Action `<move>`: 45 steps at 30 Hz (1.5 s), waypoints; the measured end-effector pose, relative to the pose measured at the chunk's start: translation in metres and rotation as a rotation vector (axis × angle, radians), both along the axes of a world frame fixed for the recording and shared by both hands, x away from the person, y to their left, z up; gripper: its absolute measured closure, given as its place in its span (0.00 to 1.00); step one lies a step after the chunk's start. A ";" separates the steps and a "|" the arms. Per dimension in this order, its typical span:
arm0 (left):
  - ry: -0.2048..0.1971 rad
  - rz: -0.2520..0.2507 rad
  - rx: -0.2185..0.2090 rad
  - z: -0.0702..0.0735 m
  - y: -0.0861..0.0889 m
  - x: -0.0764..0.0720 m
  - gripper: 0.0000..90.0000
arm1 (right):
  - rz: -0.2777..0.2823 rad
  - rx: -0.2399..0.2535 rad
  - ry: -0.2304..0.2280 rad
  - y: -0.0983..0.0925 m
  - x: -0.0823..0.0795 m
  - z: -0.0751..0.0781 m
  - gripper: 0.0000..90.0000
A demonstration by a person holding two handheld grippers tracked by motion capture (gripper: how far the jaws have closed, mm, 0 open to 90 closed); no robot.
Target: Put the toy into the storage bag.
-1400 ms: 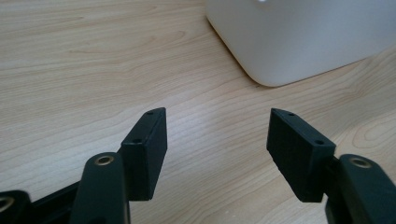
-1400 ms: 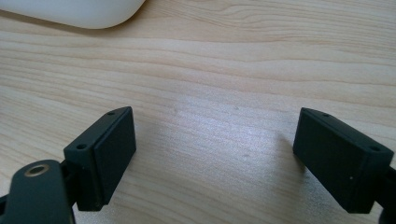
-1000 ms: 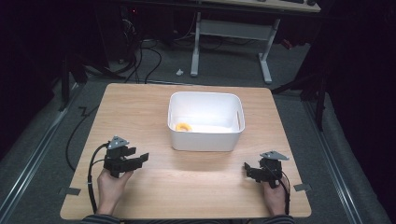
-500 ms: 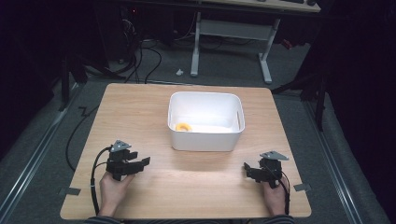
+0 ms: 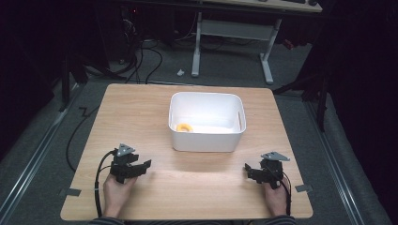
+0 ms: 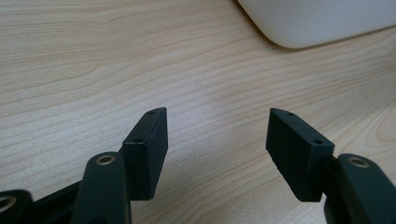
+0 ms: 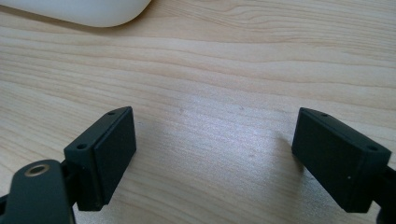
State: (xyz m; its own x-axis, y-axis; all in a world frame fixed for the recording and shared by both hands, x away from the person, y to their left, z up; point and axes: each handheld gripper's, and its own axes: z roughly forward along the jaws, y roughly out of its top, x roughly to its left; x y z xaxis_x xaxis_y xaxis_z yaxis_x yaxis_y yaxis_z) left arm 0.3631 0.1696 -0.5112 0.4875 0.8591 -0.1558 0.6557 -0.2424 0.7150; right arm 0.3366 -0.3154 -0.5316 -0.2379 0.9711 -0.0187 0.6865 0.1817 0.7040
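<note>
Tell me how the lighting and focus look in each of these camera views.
High view: the table and white bin are lit from above, the room around them nearly black, and the small yellow thing in the bin is too soft to identify. Left gripper view: wood grain sharp, the near parts of the left gripper blurred. Right gripper view: a pale sheen on the wood between the right gripper jaws.

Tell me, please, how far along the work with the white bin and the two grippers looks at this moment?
Looks barely begun, or just finished. A yellow ring already lies inside the white bin on the table. Nothing is in hand: the left gripper and right gripper are both open, resting near the table's front edge, apart from the bin. Any reach toward the bin is yet to come.
</note>
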 end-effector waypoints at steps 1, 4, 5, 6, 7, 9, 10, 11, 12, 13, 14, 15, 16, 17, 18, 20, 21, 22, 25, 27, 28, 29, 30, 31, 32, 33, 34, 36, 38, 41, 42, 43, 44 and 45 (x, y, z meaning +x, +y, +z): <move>0.002 -0.002 0.004 -0.001 0.000 0.000 0.43 | 0.000 0.000 0.000 0.000 0.000 0.000 0.15; -0.006 0.001 0.012 -0.005 -0.001 -0.001 0.43 | 0.000 0.001 0.001 0.000 0.000 0.000 0.15; -0.011 0.004 0.013 -0.006 -0.001 -0.001 0.44 | 0.000 0.000 0.000 0.000 0.000 0.000 0.15; -0.013 0.006 0.013 -0.006 -0.001 -0.001 0.44 | -0.001 0.000 0.000 0.000 0.000 0.000 0.15; -0.017 0.009 0.014 -0.007 0.000 -0.001 0.44 | 0.000 0.000 0.000 0.000 0.000 0.000 0.15; -0.026 0.016 0.015 -0.008 0.000 -0.001 0.44 | 0.000 0.001 0.001 0.000 0.000 0.000 0.15; -0.029 0.022 0.017 -0.009 0.000 -0.001 0.44 | 0.001 0.001 0.000 0.000 0.000 0.000 0.15; -0.028 0.022 0.021 -0.009 0.000 -0.001 0.44 | 0.002 0.002 0.000 0.000 0.000 0.000 0.15; -0.035 0.026 0.028 -0.009 -0.001 -0.001 0.43 | 0.002 0.002 0.000 0.000 0.000 0.000 0.15; -0.041 0.025 0.031 -0.010 -0.002 -0.001 0.43 | 0.001 0.003 0.001 0.000 0.000 0.000 0.15; -0.047 0.027 0.034 -0.010 -0.002 -0.001 0.43 | 0.003 0.002 0.000 0.000 0.000 0.000 0.15; -0.050 0.029 0.037 -0.011 -0.003 0.000 0.43 | 0.003 0.000 0.000 0.000 0.000 0.000 0.15; -0.051 0.029 0.040 -0.011 -0.004 0.000 0.43 | 0.003 0.001 0.001 0.001 0.000 0.000 0.15; -0.056 0.032 0.046 -0.012 -0.005 0.000 0.43 | 0.003 0.001 0.001 0.001 0.000 0.000 0.15; -0.056 0.031 0.049 -0.012 -0.005 0.001 0.43 | 0.005 0.001 0.001 0.001 0.000 0.000 0.15; -0.057 0.035 0.053 -0.014 -0.006 0.001 0.43 | 0.005 0.001 0.001 0.001 0.000 0.000 0.15; -0.060 0.032 0.060 -0.014 -0.007 0.001 0.43 | 0.005 0.001 0.001 0.001 0.000 0.000 0.15; -0.065 0.033 0.065 -0.014 -0.008 0.001 0.43 | 0.003 0.002 0.002 0.001 0.000 0.000 0.15; -0.089 0.030 0.094 -0.015 -0.010 0.000 0.43 | 0.005 0.002 0.001 0.001 0.000 0.000 0.15; -0.092 0.028 0.103 -0.016 -0.011 0.000 0.43 | 0.005 0.001 0.001 0.001 0.000 0.000 0.15; -0.092 0.031 0.105 -0.016 -0.011 0.001 0.43 | 0.005 0.001 0.001 0.001 0.000 0.000 0.15; -0.091 0.032 0.106 -0.016 -0.011 0.001 0.43 | 0.005 0.002 0.001 0.001 0.000 0.000 0.15; -0.091 0.034 0.109 -0.017 -0.011 0.001 0.42 | 0.005 0.001 0.001 0.001 0.000 0.000 0.15; -0.091 0.033 0.112 -0.017 -0.012 0.001 0.42 | 0.005 0.001 0.001 0.001 0.000 0.000 0.15; -0.092 0.031 0.116 -0.017 -0.012 0.001 0.42 | 0.005 0.001 0.001 0.001 0.000 0.000 0.15; -0.095 0.032 0.119 -0.018 -0.013 0.001 0.42 | 0.005 0.001 0.001 0.001 0.000 0.000 0.15; -0.095 0.030 0.124 -0.018 -0.013 0.001 0.42 | 0.005 0.002 0.001 0.001 0.000 0.000 0.15; -0.092 0.028 0.131 -0.020 -0.014 0.002 0.42 | 0.005 0.001 0.001 0.001 0.000 0.000 0.15; -0.096 0.033 0.122 -0.023 -0.013 0.002 0.42 | 0.005 0.001 0.001 0.001 0.000 0.000 0.15; -0.103 0.044 0.108 -0.025 -0.011 0.001 0.42 | 0.005 0.001 0.001 0.001 0.000 0.000 0.15; -0.104 0.046 0.108 -0.025 -0.011 0.001 0.41 | 0.005 0.001 0.001 0.001 0.000 0.000 0.15; -0.104 0.047 0.108 -0.025 -0.011 0.002 0.41 | 0.005 0.002 0.001 0.001 0.000 0.000 0.15; -0.103 0.045 0.108 -0.025 -0.011 0.002 0.40 | 0.005 0.001 0.001 0.001 0.000 0.000 0.15; -0.103 0.040 0.108 -0.025 -0.011 0.002 0.40 | 0.005 0.001 0.001 0.001 0.000 0.000 0.15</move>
